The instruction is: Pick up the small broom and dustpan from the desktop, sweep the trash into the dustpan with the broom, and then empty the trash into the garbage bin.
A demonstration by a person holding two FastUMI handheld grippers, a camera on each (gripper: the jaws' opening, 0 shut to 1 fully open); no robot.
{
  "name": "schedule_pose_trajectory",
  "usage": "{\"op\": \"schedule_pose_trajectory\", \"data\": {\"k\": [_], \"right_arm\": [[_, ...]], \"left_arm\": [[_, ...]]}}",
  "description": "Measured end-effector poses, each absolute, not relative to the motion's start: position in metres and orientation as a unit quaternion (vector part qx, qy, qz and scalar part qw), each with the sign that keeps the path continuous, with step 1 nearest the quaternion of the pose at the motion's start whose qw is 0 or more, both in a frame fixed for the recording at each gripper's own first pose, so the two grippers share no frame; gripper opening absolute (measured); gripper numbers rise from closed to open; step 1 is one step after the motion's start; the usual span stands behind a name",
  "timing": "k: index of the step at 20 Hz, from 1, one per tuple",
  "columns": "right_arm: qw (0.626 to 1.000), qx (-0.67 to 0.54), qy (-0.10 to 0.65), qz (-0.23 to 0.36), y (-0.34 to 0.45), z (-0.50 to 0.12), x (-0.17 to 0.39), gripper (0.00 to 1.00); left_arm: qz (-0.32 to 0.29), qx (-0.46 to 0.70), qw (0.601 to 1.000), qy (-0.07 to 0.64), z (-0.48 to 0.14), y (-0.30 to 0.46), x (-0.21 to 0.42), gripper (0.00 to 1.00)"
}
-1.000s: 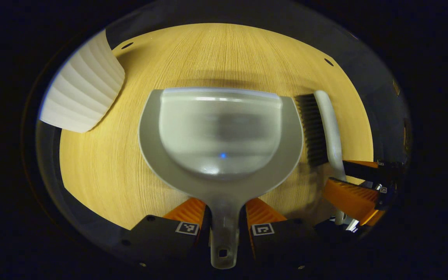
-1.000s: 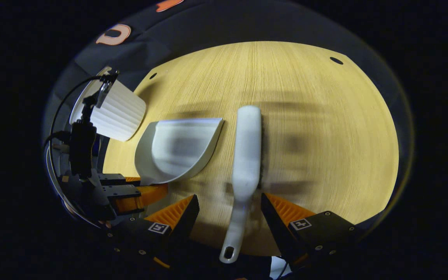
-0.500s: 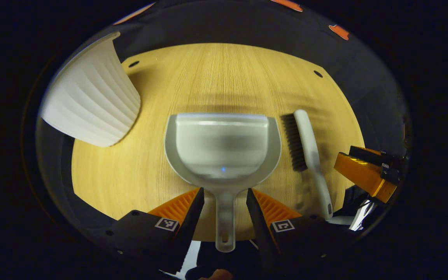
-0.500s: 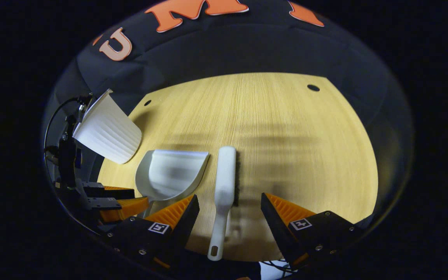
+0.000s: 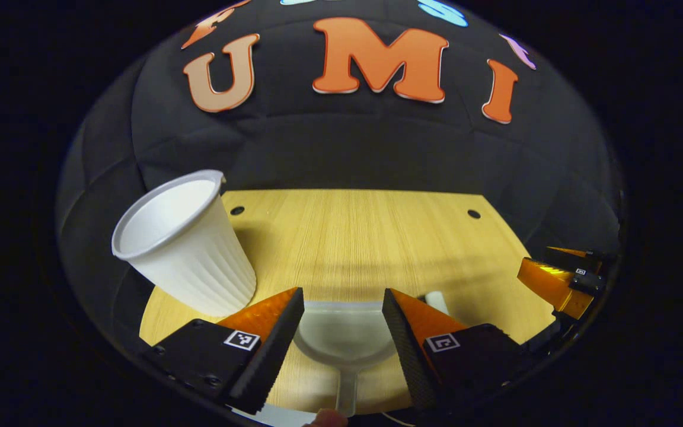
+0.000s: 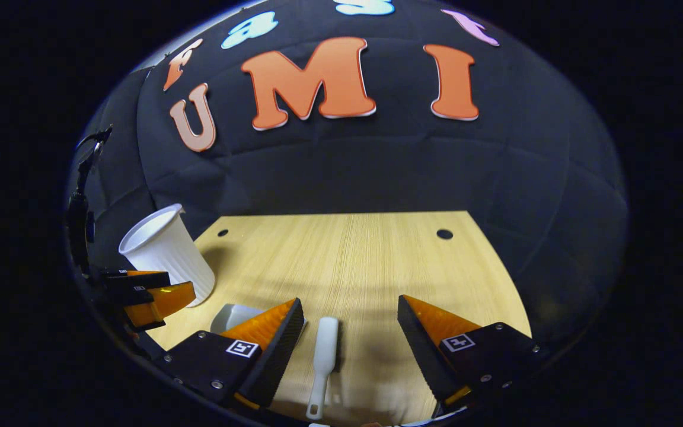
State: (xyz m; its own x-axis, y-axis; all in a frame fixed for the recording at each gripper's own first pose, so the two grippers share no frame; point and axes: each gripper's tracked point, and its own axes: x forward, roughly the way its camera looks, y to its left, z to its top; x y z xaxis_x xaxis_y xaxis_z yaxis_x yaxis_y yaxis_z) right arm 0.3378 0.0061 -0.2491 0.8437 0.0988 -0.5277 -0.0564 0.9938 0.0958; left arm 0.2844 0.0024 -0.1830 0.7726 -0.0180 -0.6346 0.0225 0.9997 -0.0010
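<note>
The pale grey dustpan point(image 5: 344, 338) lies flat on the wooden desktop point(image 5: 365, 237), its handle pointing toward me. My left gripper point(image 5: 342, 293) hangs open above and behind it, touching nothing. The dustpan's edge point(image 6: 232, 314) also peeks out in the right gripper view. To the right of the pan lies the white small broom point(image 6: 325, 347), handle toward me, with its tip point(image 5: 436, 299) beside my left gripper's right finger. My right gripper point(image 6: 350, 301) stands open over the broom, well apart from it. The white ribbed garbage bin point(image 5: 190, 261) stands upright at the desktop's left.
The garbage bin point(image 6: 163, 255) stands near the desktop's point(image 6: 347, 255) left edge. The other gripper shows at each view's side: the right gripper point(image 5: 555, 279) and the left gripper point(image 6: 152, 293). Small holes mark the desktop's far corners. The black cloth wall rises behind.
My left gripper has let go of the dustpan handle. Both grippers have drawn back and tilted up from the desktop. Dustpan and broom stay lying on the wood.
</note>
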Motion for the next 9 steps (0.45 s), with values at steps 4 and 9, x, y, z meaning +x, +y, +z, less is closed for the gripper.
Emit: {"op": "schedule_pose_trajectory", "data": {"k": [4, 9], "right_arm": [[0.982, 0.014, 0.184, 0.031, -0.001, -0.196, 0.345, 0.96], [0.994, 0.015, 0.11, 0.026, -0.005, -0.156, 0.346, 0.95]], "left_arm": [[0.001, 0.004, 0.973, 0.229, -0.157, 0.021, 0.292, 0.86], [0.012, 0.01, 0.996, 0.083, -0.128, 0.021, 0.282, 0.86]]}}
